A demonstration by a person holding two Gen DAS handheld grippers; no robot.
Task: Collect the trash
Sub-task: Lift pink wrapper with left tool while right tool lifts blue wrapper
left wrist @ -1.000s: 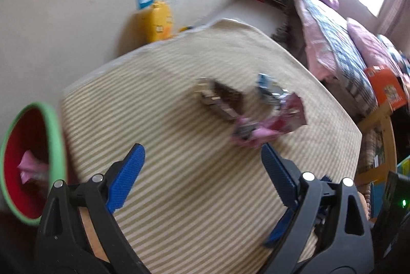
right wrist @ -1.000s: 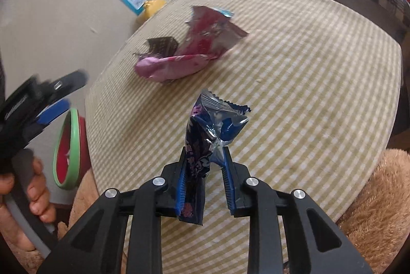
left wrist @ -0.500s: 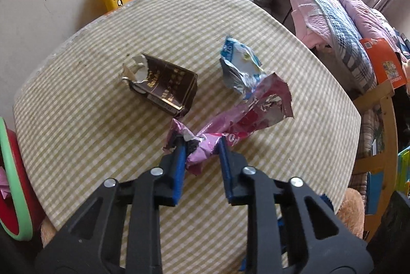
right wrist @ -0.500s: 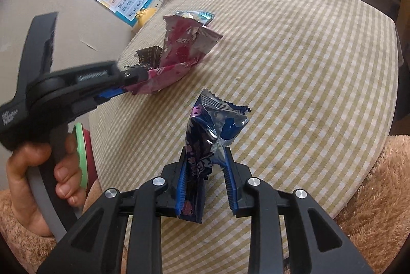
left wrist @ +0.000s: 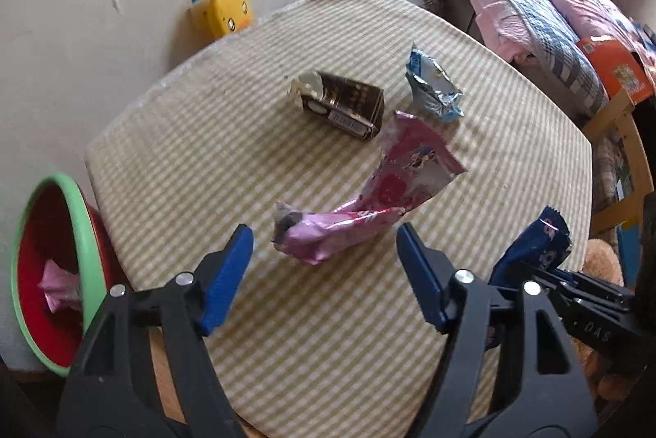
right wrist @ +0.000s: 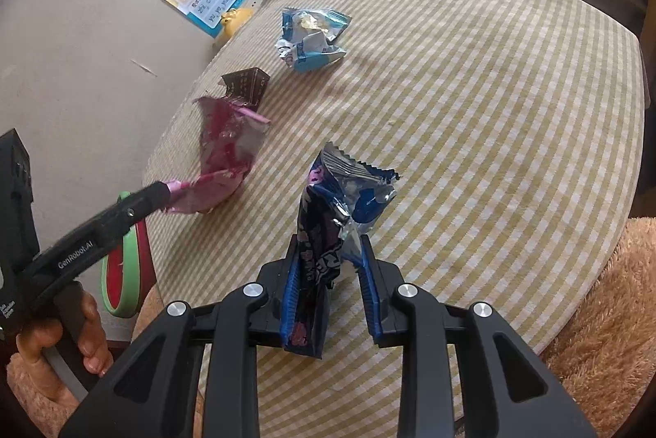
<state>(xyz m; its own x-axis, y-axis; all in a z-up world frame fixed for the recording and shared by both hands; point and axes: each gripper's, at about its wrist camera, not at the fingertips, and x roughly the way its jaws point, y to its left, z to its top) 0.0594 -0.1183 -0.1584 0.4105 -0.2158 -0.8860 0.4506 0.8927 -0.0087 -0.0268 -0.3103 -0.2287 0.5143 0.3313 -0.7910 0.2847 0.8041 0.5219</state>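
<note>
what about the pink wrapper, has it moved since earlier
Yes. In the right wrist view the pink wrapper slid from beside the brown carton toward the table's near edge.

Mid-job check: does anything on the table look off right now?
Yes. On the left tool the jaws have just been opening, and the pink wrapper sits loose between them, ungripped and not yet in the red bin. The right tool is shut on a dark blue wrapper, which looks fine.
</note>
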